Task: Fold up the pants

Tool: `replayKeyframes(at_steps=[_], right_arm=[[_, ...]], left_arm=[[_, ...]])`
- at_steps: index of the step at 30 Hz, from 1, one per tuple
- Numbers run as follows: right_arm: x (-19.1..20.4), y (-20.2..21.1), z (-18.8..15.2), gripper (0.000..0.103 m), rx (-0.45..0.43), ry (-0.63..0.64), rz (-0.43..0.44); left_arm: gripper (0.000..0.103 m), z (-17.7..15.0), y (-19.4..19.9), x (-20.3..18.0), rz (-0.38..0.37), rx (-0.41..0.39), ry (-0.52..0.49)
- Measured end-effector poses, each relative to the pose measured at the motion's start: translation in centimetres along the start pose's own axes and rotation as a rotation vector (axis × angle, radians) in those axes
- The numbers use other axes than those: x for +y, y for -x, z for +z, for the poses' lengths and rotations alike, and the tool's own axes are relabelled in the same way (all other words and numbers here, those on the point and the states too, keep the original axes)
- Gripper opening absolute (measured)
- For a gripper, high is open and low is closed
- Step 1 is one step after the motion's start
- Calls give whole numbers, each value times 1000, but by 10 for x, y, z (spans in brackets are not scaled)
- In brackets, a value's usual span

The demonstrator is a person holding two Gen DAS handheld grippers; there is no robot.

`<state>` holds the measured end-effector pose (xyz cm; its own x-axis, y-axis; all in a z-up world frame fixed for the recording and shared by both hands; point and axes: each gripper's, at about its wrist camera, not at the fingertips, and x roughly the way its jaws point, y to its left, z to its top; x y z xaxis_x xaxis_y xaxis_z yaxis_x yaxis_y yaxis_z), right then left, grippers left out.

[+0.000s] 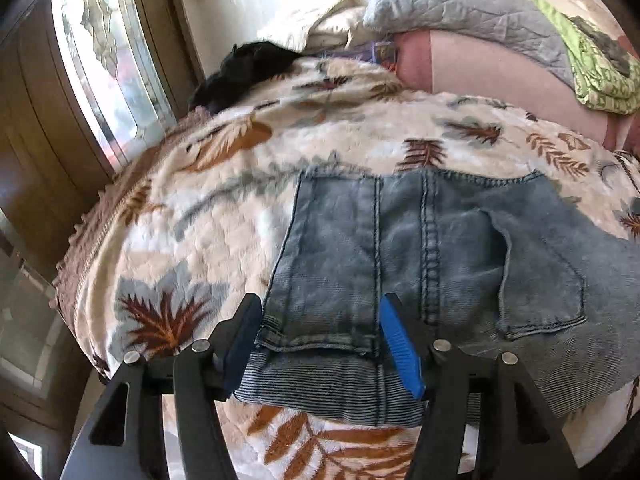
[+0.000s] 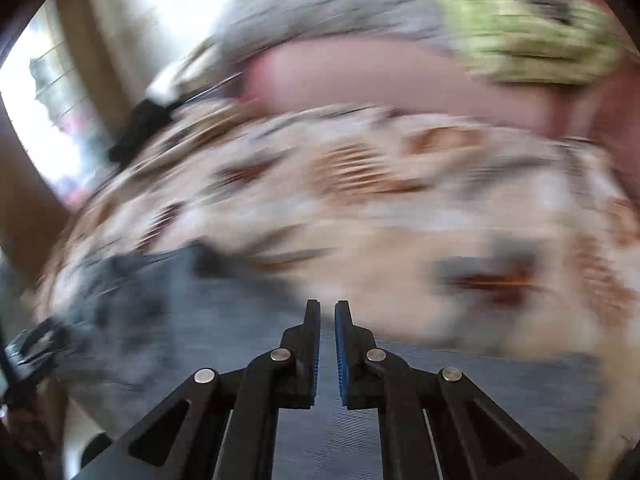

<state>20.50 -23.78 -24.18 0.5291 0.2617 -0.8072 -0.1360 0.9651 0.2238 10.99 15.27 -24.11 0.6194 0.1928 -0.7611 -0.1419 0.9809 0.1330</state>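
Light blue jeans [image 1: 400, 240] lie folded flat on the leaf-print blanket [image 1: 192, 216], back pocket showing at the right and a leg hem nearest me. My left gripper [image 1: 320, 312] is open just over that hem, one finger at the leg's left edge and the blue pad [image 1: 400, 344] near the centre seam, with denim between them. The right wrist view is heavily blurred. It shows my right gripper [image 2: 327, 308] shut with nothing visible between its pads, above the denim [image 2: 180, 320] and the blanket [image 2: 400, 208].
A grey quilted pillow [image 1: 460, 4] and a green patterned cloth [image 1: 600, 72] lie at the head of the bed on a pink sheet [image 1: 480, 76]. A black garment [image 1: 248, 68] sits by the window [image 1: 108, 60]. The blanket's left edge drops off beside wooden panelling.
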Motion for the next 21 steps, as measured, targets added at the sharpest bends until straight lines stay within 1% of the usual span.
replayKeyframes(at_steps=[2, 3, 4, 6, 8, 9, 11, 13, 14, 16, 18, 19, 20, 21], right_arm=[[34, -30, 3, 8, 53, 17, 123], [47, -43, 4, 8, 75, 18, 159], [63, -58, 7, 8, 100, 26, 173], [81, -78, 8, 8, 131, 42, 177], [91, -101, 10, 8, 178, 25, 185], [93, -112, 10, 8, 201, 11, 172], [93, -131, 12, 9, 221, -12, 140], [90, -139, 16, 9, 212, -43, 143], [89, -142, 18, 9, 221, -55, 141], [88, -149, 24, 7, 234, -73, 133], [84, -151, 29, 7, 205, -93, 131], [83, -151, 32, 7, 190, -112, 135], [79, -148, 34, 9, 165, -138, 144], [76, -145, 35, 9, 151, -159, 146]], left_arm=[[63, -3, -5, 1, -1, 9, -5], [63, -3, -7, 1, -2, 7, -9], [63, -1, -9, 2, -1, 3, -13], [63, 2, -16, 0, 2, 2, -23], [63, 6, -23, 1, 2, 16, -20], [64, 7, -27, 3, 0, 27, -8], [66, 9, -34, 9, -11, 43, 20], [67, 12, -41, 12, -21, 52, 40], [69, 14, -46, 13, -17, 61, 43], [70, 19, -53, 11, -6, 73, 38], [70, 25, -59, 10, -7, 87, 45], [74, 26, -62, 12, -9, 96, 59], [79, 26, -63, 15, -9, 106, 76], [80, 26, -64, 20, -23, 119, 103]])
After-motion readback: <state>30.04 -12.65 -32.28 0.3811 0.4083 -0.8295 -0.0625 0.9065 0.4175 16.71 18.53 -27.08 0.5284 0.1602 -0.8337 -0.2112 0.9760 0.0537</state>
